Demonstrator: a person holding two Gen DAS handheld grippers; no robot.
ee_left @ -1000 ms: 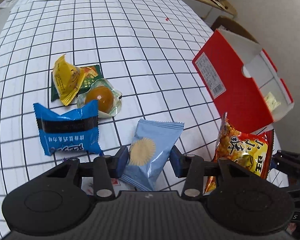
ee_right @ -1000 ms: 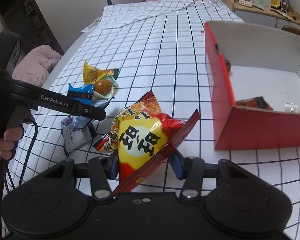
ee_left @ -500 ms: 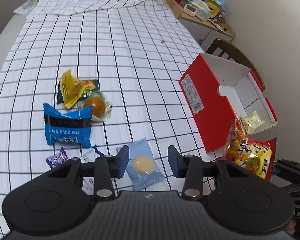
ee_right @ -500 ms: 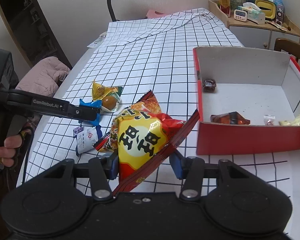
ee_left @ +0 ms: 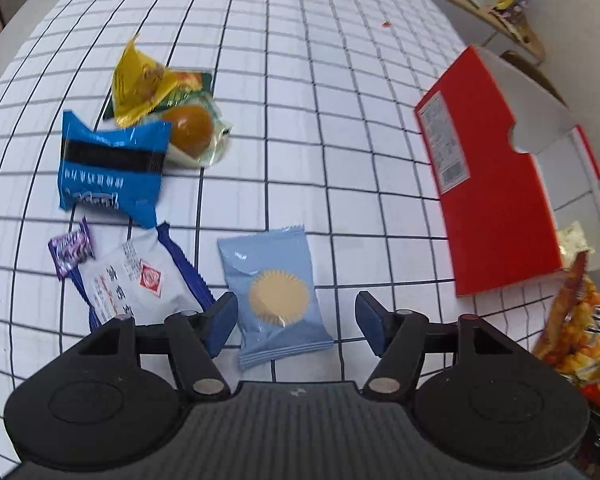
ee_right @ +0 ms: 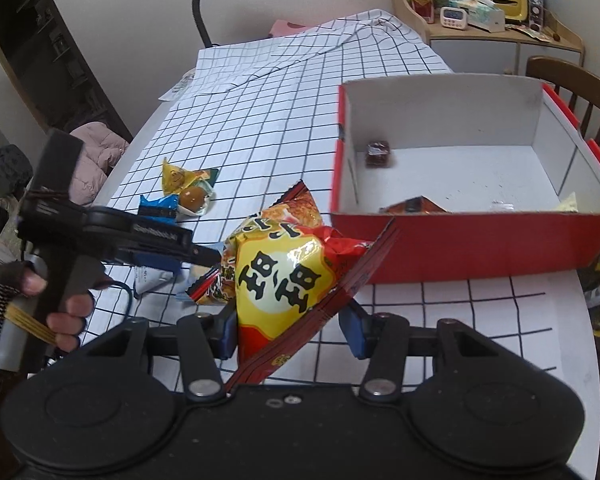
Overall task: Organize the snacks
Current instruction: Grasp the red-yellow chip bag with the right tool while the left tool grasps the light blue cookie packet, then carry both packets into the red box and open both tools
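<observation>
My left gripper is open above a light blue cookie packet that lies flat on the checked cloth between its fingers. My right gripper is shut on a yellow and red snack bag, held above the table just in front of the red box. The box is open on top and holds a few small snacks. The held bag also shows at the right edge of the left wrist view, beside the box.
Loose snacks lie on the cloth: a dark blue packet, a yellow packet, a jelly cup, a white packet, a purple candy. A chair and shelf stand behind the box.
My left gripper let go of the light blue packet, opened wider and now hangs lower over it. My right gripper rose with the snack bag and the box's inside came into view.
</observation>
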